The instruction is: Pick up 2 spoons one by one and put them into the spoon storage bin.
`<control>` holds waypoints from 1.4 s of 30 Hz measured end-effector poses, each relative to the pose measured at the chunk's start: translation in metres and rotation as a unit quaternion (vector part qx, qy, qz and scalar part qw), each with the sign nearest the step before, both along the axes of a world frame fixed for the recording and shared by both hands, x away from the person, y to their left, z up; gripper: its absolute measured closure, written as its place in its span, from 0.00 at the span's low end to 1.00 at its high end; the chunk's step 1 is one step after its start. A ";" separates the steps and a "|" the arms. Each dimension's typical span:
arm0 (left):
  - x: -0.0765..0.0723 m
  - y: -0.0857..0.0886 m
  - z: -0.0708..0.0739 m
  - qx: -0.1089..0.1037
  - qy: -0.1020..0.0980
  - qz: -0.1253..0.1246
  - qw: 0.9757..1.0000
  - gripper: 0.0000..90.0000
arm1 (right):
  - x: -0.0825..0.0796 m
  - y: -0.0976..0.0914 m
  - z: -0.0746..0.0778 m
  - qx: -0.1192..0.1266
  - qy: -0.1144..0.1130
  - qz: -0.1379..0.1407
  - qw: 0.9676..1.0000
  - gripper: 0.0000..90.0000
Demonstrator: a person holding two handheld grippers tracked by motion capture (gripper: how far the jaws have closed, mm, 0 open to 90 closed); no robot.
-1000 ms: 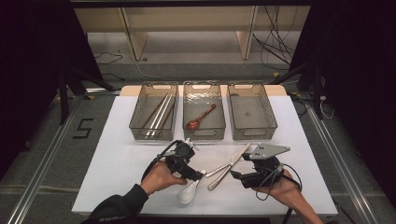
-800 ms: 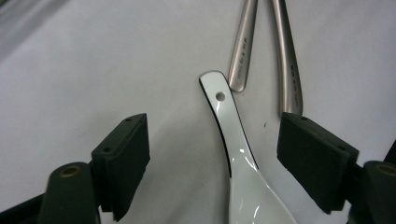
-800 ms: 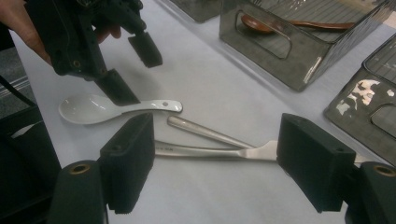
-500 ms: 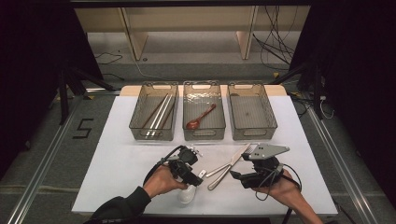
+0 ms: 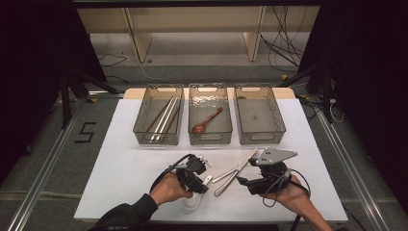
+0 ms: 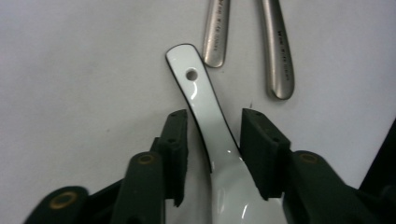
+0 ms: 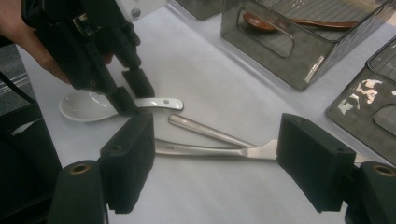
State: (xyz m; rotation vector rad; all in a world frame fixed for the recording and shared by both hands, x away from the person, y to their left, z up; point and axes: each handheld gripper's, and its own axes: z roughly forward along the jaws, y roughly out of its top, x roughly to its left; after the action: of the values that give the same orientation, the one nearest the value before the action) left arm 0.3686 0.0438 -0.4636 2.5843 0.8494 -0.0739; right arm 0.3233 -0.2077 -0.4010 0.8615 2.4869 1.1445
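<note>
left gripper [image 6: 212, 140] low over white spoon [image 6: 205, 116] on tabletop [image 5: 125, 163], jaws just closing, astride handle, one pad touching, other just clear. right gripper [image 7: 215, 154] wide open, empty, near knife [image 7: 210, 150] and second steel handle [image 7: 205, 129]. beyond, three bins [image 5: 210, 115].

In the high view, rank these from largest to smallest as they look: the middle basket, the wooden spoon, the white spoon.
1. Middle basket, clearly largest.
2. Wooden spoon, lying inside that basket.
3. White spoon, mostly hidden under the left gripper, so its place against the wooden spoon is unsure.
</note>
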 end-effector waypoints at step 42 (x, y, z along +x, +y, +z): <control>0.019 0.025 0.028 -0.050 -0.025 0.007 0.998 0.95 | 0.001 0.000 0.000 0.001 -0.002 0.000 1.000 0.32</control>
State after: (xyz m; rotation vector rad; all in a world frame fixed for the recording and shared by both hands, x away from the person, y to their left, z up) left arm 0.3872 0.0690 -0.4358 2.4761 0.8246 -0.0464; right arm 0.3240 -0.2080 -0.4009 0.8586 2.4845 1.1472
